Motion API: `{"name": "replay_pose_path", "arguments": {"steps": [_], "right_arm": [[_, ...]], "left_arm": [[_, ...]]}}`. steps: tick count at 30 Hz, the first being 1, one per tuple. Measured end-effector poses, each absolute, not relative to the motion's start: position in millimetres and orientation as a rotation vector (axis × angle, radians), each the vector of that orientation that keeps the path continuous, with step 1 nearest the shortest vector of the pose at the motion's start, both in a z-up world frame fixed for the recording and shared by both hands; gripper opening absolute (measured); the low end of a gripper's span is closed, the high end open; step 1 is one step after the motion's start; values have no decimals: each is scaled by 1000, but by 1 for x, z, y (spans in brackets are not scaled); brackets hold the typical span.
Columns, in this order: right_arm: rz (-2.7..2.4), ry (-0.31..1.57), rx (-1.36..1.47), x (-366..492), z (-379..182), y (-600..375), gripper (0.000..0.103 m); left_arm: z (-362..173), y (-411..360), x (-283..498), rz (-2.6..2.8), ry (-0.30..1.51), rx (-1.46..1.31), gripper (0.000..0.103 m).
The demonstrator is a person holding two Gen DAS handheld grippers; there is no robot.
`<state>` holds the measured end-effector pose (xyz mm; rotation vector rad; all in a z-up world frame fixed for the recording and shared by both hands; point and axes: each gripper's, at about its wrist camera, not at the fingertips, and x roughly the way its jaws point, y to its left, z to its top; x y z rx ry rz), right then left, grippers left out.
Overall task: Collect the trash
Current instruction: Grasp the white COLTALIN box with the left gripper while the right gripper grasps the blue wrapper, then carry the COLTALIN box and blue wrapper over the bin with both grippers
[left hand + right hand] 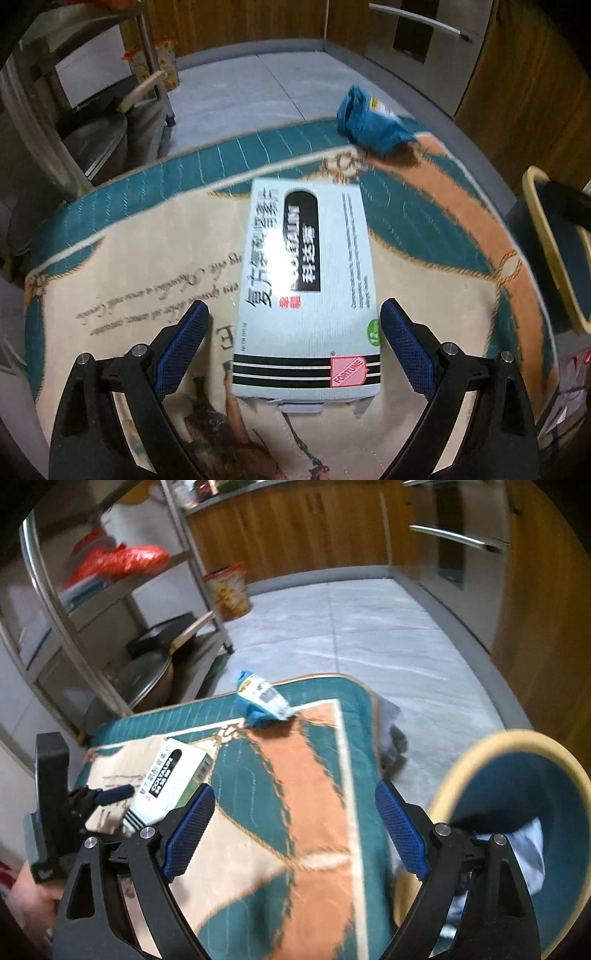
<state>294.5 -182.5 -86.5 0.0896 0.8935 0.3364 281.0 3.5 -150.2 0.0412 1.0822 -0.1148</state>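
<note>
Two pieces of trash are seen on the mat (155, 258) in the left wrist view. A white medicine box (306, 288) lies flat, its long axis running near to far, so that its narrow width sits between the spread jaws of the left gripper (293, 347). The jaws are held wide apart; neither blue ribbed pad (184, 347) is seen touching the cardboard, though the right one is just beside its edge. The box is smooth printed card, rectangular, with a torn flap at the near end. A crumpled blue wrapper (369, 118) rests at the far right, on the mat's teal border. The mat is woven, in cream, teal and orange, with rope motifs and script. A bin rim (543, 236) is noted at the right edge, probably placed there to receive the trash.

One wide, unloaded jaw gap is noted in the right wrist view: the right gripper (295, 834) is held above the mat (306, 775) with nothing between its pads. The box (166, 786) is seen at the near left with the left gripper (110, 794) at it. The wrapper (264, 701), soft and creased, with a white printed panel, lies at the far edge. The round bin (517, 738), teal inside with a pale yellow rim, stands at the near right, just off the mat. A metal rack (122, 576) stands on the grey tiled floor (369, 635) at the far left.
</note>
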Motion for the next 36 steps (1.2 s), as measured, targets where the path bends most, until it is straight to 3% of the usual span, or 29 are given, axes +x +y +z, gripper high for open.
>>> {"name": "replay_pose_path", "arguments": {"steps": [2,4,5,14,18,21,25,27,36], "right_arm": [[348,900,73,305,-92,-173,88],[359,901,53,316,-97,-163,88],[365,899,47,320,-99,-159,88],[406,867,-37,364,-108,-122,87],[393,862,-139,380,-116,-104,71],[388,863,-186,389,-124,-95,66],[403,873,-163,389,-128,-97,38],[407,873,-154,386,-125,-100,32],[446,868,-50,347,-91,-127,29]], "left_arm": [[-153,6,281,-107,1061,44,91],[-151,8,280,-96,1050,51,82],[-149,10,280,-89,1040,49,71],[-136,33,275,-86,1000,-50,70],[-133,43,274,-66,990,-81,70],[-134,45,272,-60,994,-91,70],[-137,45,271,-48,1002,-93,70],[-137,46,273,-43,1002,-96,70],[-114,32,271,-79,952,-114,70]]}}
